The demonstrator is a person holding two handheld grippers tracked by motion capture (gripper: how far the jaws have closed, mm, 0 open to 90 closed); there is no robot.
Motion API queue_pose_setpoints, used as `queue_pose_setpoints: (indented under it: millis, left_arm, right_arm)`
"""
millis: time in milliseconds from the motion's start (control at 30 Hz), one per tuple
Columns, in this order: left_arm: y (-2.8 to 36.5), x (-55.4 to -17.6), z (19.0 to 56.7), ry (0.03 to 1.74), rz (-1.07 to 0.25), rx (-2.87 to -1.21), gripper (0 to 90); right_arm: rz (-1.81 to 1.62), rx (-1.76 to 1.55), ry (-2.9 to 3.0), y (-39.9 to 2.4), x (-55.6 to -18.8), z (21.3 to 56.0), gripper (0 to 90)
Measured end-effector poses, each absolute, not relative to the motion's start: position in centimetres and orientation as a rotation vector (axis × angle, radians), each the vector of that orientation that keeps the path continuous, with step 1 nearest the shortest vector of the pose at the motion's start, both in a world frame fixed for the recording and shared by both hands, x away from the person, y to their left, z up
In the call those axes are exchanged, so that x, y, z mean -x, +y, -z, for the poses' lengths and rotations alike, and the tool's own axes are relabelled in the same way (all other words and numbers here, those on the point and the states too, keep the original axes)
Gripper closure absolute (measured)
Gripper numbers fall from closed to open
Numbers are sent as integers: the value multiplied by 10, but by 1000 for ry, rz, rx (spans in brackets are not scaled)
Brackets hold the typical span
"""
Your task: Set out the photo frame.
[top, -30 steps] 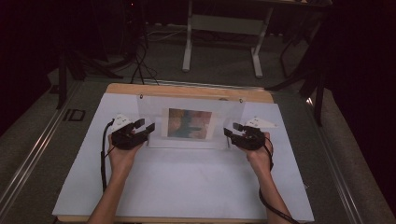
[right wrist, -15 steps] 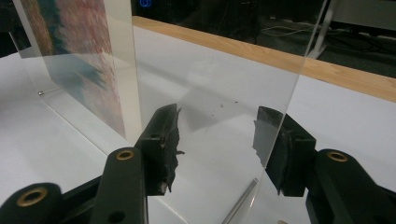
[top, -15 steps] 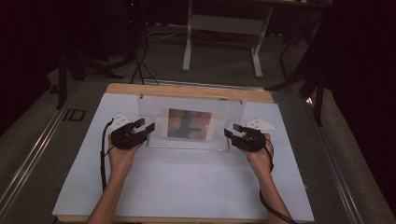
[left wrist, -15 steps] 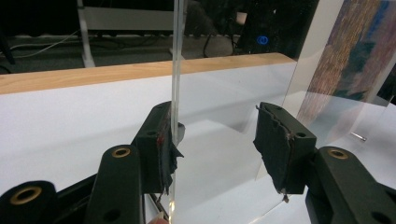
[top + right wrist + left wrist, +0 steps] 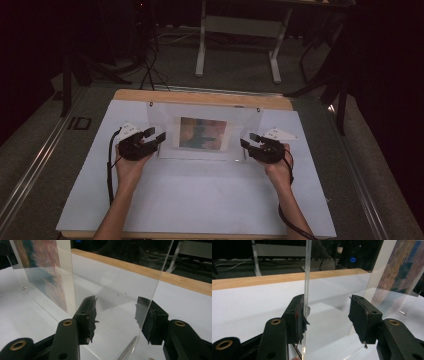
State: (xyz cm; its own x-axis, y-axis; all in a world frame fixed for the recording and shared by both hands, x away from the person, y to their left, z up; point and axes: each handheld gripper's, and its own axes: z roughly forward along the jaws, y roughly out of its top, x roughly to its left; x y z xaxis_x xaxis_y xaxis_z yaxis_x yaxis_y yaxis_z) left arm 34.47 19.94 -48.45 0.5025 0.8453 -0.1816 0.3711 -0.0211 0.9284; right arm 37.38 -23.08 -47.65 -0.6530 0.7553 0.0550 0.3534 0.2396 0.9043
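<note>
1. High view: hands bring a claw to each side edge of a clear acrylic frame standing upright on the white bench, a coloured print at its middle. The left claw meets the frame's left edge, the right claw its right edge.
2. Left gripper view: the left claw is spread wide, the frame's edge touching the inner face of one pad while the other pad stands well apart. It grasps nothing yet.
3. Right gripper view: the right claw is likewise released, the sheet's edge just beside one pad.
4. Likely the step is a two-sided pinch; it would go best with each edge centred between the pads and both claws closing together, so the frame does not tip.
</note>
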Motion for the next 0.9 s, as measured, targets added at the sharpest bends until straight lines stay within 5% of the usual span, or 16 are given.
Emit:
queue_pose_setpoints:
  millis: [900]
  left_arm:
    - [221,-335,476,1091,-546,-1620,470]
  right_arm:
    - [-1349,-1053,2165,-248,-368,470,497]
